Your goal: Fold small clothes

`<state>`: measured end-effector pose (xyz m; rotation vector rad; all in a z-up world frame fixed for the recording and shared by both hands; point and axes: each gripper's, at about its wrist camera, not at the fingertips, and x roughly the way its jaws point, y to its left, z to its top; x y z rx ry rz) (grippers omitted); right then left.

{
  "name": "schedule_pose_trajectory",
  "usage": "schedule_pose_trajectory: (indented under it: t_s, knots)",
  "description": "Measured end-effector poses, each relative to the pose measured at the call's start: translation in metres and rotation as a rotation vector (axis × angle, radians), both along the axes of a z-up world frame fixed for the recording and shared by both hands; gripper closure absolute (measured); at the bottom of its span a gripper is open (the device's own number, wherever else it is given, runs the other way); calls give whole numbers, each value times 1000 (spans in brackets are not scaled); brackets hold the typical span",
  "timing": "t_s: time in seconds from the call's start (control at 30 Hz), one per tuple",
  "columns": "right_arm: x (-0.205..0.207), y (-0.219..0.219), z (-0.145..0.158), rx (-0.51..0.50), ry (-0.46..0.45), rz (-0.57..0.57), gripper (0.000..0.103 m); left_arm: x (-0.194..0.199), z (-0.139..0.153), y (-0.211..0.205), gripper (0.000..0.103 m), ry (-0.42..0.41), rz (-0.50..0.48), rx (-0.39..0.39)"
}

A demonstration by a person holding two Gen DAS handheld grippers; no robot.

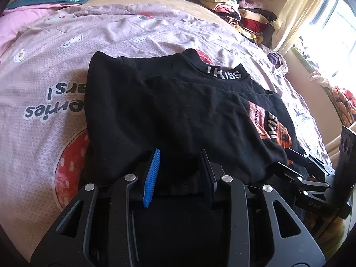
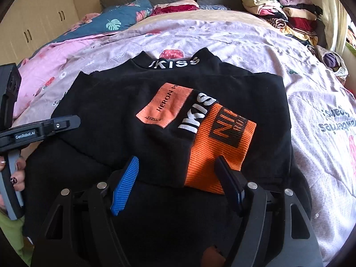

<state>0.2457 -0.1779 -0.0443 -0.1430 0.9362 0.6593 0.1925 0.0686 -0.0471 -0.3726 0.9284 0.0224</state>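
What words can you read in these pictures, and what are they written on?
"IKISS": collar of the black top.
"IKISS": black sleeve band.
"HERON P...": orange patch, cut off.
"GenRobot.AI": left gripper.
"DAS": right gripper.
Bedcover print: upside down, partly hidden.
Orange cuff lettering: unreadable.

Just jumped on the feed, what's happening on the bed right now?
A person is folding a black sweatshirt with white IKISS lettering and orange patches on a pink printed bedsheet, a handheld gripper in each hand. Its sides are already folded in. The left gripper and right gripper both hover at the near hem, jaws open with cloth between them but not pinched. A pile of folded clothes sits at the far corner.
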Motion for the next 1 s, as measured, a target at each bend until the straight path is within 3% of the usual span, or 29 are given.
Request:
schedule_pose_trajectory:
  t_s: [0.13,0.43,0.7,0.83,1.0]
  knots:
    - [2,-6,6,40,26,-9,22,-2,6,-3,71,-5,4,2]
    - [-2,-12,21,71,-11,-29,5,-6,16,-7,55,-20,9,9]
    - [-2,-16,32,105,-27,-47,4,-11,26,-6,37,-40,32,12]
    - [-4,-20,39,120,-41,-59,4,-13,31,-6,15,-47,50,15]
    - [-7,-25,48,143,-56,-75,4,-15,39,-8,10,-56,58,26]
